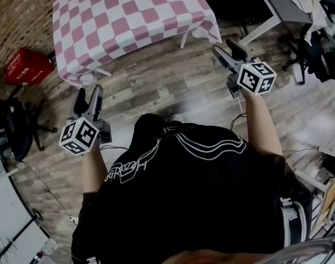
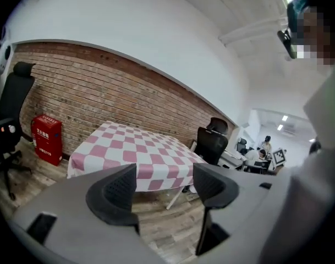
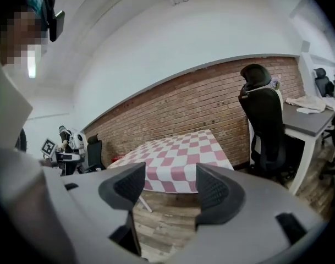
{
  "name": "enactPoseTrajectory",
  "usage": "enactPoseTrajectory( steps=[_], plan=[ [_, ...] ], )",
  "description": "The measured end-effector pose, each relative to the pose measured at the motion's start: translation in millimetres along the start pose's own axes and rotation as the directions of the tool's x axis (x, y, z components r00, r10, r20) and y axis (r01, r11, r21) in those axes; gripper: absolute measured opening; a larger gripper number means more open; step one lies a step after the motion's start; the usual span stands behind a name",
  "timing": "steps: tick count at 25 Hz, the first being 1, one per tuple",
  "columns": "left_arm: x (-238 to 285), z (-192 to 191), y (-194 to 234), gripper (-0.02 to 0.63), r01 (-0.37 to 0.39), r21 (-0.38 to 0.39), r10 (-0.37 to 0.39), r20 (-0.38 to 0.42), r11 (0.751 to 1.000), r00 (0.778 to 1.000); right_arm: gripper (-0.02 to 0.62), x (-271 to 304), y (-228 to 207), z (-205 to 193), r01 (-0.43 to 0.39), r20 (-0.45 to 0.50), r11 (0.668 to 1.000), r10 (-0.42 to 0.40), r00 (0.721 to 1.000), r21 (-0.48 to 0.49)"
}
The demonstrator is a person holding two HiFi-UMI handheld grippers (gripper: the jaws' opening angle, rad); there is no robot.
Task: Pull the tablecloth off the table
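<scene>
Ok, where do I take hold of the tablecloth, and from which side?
Likely best: grip the tablecloth by its hanging near hem, left hand-held gripper and right hand-held gripper each near a corner, coming level from the person's side. The hem drapes free below the tabletop.

Ahead of the left gripper (image 1: 88,95), the tablecloth (image 1: 123,21) hides the table (image 1: 184,38) except its legs, its far edge is cropped, and print on the red box (image 2: 47,139) is too small to read.

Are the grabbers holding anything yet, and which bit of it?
Nothing is held. The left gripper and right gripper both stand open and empty, short of the tablecloth.
</scene>
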State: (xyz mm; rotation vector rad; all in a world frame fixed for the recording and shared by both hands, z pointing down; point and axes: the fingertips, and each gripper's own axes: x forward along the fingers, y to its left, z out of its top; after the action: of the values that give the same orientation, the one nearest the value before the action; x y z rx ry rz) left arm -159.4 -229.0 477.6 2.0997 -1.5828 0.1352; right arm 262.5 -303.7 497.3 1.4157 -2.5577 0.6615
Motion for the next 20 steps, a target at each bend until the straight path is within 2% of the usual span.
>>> enactPoseTrajectory(
  steps=[4, 10, 15, 20],
  plan=[
    [3.1, -18.6, 23.6, 0.304, -0.078, 0.011, 0.078, -0.025, 0.997, 0.997, 0.245, 21.8, -31.6, -8.9, 0.014, -0.043, 0.999, -0.016, 0.999, -0.041],
    [27.1, -31.2, 94.2, 0.304, -0.207, 0.009, 0.207, -0.045, 0.978, 0.977, 0.25, 64.9, -80.8, -22.1, 0.076, -0.123, 0.993, -0.087, 0.989, -0.088],
    [51.8, -35.4, 171.6, 0.308, -0.323, -0.025, 0.321, -0.066, 0.946, 0.945, 0.253, 107.2, -119.1, -34.6, 0.149, -0.19, 0.981, -0.172, 0.967, -0.126],
    [80.9, -51.3, 239.7, 0.307, -0.423, -0.037, 0.415, -0.129, 0.905, 0.9, 0.253, 147.2, -160.8, -57.0, 0.264, -0.261, 0.946, -0.307, 0.915, -0.187]
  ],
)
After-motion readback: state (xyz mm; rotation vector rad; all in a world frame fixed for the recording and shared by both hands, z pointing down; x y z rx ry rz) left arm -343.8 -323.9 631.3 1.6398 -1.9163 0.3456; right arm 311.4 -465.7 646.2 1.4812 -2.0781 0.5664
